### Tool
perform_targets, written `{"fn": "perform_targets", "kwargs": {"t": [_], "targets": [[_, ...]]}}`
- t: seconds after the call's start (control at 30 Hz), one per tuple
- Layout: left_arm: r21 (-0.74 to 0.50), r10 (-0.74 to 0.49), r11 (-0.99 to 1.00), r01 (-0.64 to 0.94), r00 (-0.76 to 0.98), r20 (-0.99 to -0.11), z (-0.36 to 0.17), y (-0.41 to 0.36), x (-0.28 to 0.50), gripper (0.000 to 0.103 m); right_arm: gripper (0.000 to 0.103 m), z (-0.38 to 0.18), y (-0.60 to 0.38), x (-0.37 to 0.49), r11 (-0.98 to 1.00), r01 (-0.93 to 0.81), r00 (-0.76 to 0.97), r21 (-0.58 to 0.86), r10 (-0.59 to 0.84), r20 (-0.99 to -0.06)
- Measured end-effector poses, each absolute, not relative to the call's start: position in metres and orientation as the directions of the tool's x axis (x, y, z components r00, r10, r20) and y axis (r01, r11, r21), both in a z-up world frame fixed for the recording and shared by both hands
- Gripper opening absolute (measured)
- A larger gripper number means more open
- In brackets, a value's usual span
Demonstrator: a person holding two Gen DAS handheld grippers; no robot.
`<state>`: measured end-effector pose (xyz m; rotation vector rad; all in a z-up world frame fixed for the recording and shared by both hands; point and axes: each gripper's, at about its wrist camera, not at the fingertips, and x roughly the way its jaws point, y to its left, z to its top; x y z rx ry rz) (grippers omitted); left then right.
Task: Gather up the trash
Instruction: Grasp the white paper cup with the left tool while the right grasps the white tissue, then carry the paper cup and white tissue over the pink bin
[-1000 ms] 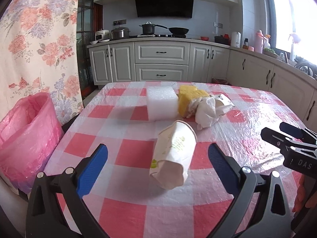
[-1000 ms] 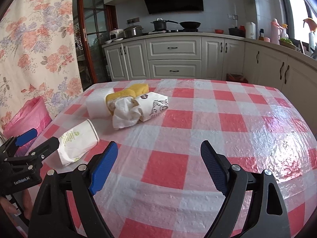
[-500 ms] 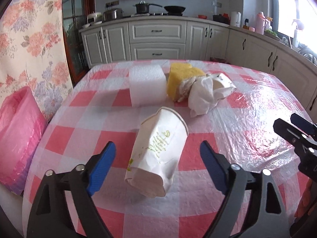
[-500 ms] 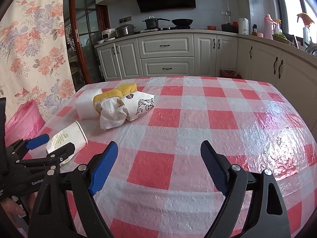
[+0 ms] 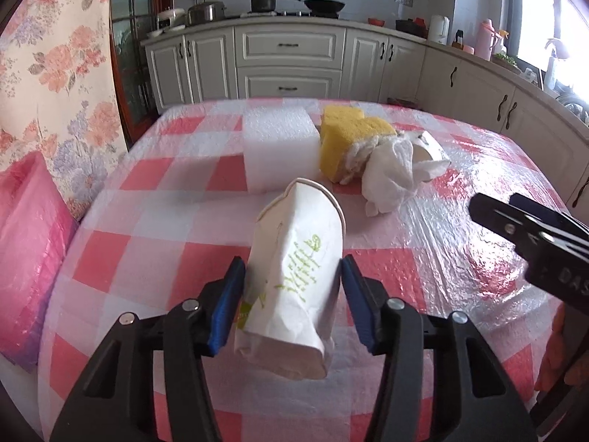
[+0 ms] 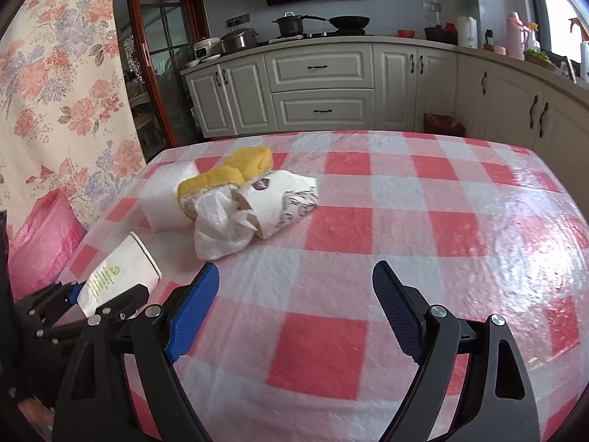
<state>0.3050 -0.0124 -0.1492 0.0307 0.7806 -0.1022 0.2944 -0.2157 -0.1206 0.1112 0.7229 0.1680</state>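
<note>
Crushed paper cup (image 5: 294,280) lengthwise, rim probably away

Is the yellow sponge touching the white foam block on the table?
Touching. In the left wrist view the yellow sponge leans against the right side of the white foam block, no checked cloth visible between them.

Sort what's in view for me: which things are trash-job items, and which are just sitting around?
Job: paper cup between the closing left claw; tissue; printed cup; sponge; foam block; pink bag; right claw, open.

Lying about: pots, pan, flask on the counter.
</note>
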Motion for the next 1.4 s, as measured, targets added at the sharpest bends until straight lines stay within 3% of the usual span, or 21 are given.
{"fn": "perform_targets", "kwargs": {"t": [0.33,0.53,0.7,0.87,1.4], "targets": [[-0.037,-0.029,0.999,0.007,0.751,-0.659,-0.139,0.034,0.29,0.051,0.074,-0.128,-0.169,0.327,0.966,-0.202,0.692,0.161,0.257,-0.674],[-0.036,-0.038,0.999,0.02,0.754,-0.656,-0.138,0.036,0.289,0.051,0.063,-0.136,-0.148,0.354,0.965,-0.212,0.66,0.155,0.259,-0.706],[-0.017,-0.038,0.999,0.036,0.763,-0.646,-0.138,0.026,0.284,0.051,0.04,-0.14,-0.15,0.363,0.971,-0.171,0.644,0.167,0.238,-0.727],[-0.019,-0.035,0.999,0.029,0.76,-0.649,-0.138,0.028,0.286,0.051,0.028,-0.137,-0.156,0.351,0.973,-0.177,0.667,0.148,0.229,-0.709],[0.007,-0.007,1.0,0.015,0.759,-0.651,-0.14,0.024,0.285,0.051,0.026,-0.13,-0.202,0.294,0.977,-0.137,0.698,0.163,0.212,-0.684]]}}
